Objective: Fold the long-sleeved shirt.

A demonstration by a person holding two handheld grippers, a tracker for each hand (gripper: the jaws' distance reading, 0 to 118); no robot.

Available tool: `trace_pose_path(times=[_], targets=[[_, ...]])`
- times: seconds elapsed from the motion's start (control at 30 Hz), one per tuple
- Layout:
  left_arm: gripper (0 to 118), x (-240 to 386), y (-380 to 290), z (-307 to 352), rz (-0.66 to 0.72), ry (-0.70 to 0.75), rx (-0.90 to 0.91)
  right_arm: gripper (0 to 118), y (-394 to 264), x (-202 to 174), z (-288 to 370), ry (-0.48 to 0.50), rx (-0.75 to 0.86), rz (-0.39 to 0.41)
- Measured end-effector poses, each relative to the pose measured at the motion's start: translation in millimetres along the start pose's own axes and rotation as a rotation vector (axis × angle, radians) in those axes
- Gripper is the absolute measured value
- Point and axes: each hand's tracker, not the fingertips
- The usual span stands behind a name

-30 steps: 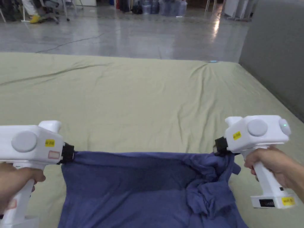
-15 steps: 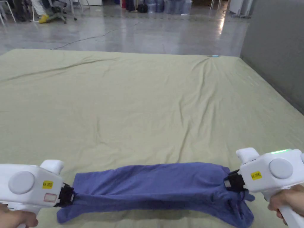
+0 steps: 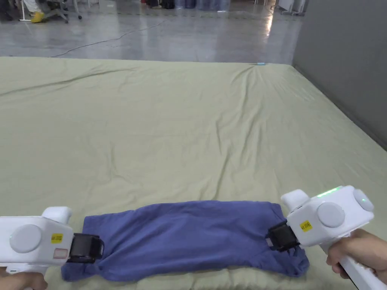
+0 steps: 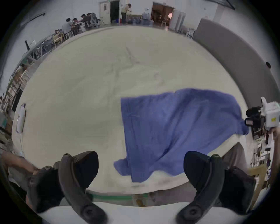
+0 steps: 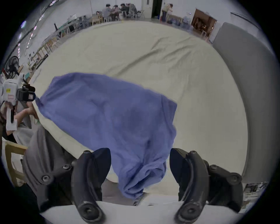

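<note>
The blue long-sleeved shirt point(image 3: 189, 238) lies as a folded band on the green sheet, close to the near edge. My left gripper point(image 3: 87, 248) sits at the shirt's left end, and my right gripper point(image 3: 275, 238) at its right end. In the left gripper view the left gripper point(image 4: 140, 156) has its jaws wide apart, with a loose corner of the shirt point(image 4: 174, 125) lying between them, untouched. In the right gripper view the right gripper point(image 5: 140, 153) is open as well; the shirt point(image 5: 106, 118) trails between its jaws and droops over the bed's edge.
The wide bed sheet point(image 3: 181, 124) stretches far ahead and to the left, with a few creases. A grey padded wall point(image 3: 344, 64) runs along the right side. Shiny floor point(image 3: 170, 34) lies beyond. People sit at distant tables point(image 5: 116, 10).
The shirt, held stretched and raised between both shut grippers, has come down flat onto the sheet. Both grippers have opened and let go of its ends.
</note>
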Motion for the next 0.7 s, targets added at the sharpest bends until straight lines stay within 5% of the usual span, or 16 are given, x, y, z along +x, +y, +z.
trace_pose_path(times=[0.17, 0.2, 0.23, 0.27, 0.3, 0.53, 0.57, 0.6, 0.63, 0.67, 0.7], targets=[[111, 16, 34, 41, 0.01, -0.016, 0.084, 79, 30, -14, 49, 0.028, 0.178, -0.062], [102, 22, 39, 49, -0.015, -0.001, 0.13, 56, 36, -18, 56, 0.035, 0.222, -0.064], [77, 29, 42, 55, -0.052, 0.01, 0.176, 14, 41, -23, 58, 0.04, 0.25, -0.05], [28, 36, 44, 59, -0.092, 0.029, 0.206, 0, 46, -26, 59, 0.04, 0.266, -0.041], [0, 39, 45, 59, -0.105, 0.05, 0.213, 0, 49, -27, 61, 0.033, 0.272, -0.039], [1, -1, 42, 42, 0.1, -0.117, 0.162, 0, 58, -31, 54, 0.109, 0.262, -0.084], [20, -20, 37, 32, 0.164, -0.216, 0.137, 0, 59, -37, 49, 0.105, 0.258, -0.074], [62, -31, 34, 24, 0.209, -0.263, 0.102, 0, 60, -37, 47, 0.106, 0.253, -0.069], [90, -45, 30, 13, 0.261, -0.306, 0.053, 0, 60, -37, 46, 0.109, 0.248, -0.066], [104, -60, 24, 0, 0.33, -0.355, -0.004, 0, 60, -37, 45, 0.118, 0.24, -0.061], [105, -70, 19, -7, 0.377, -0.378, -0.011, 0, 60, -43, 40, 0.122, 0.235, -0.056]])
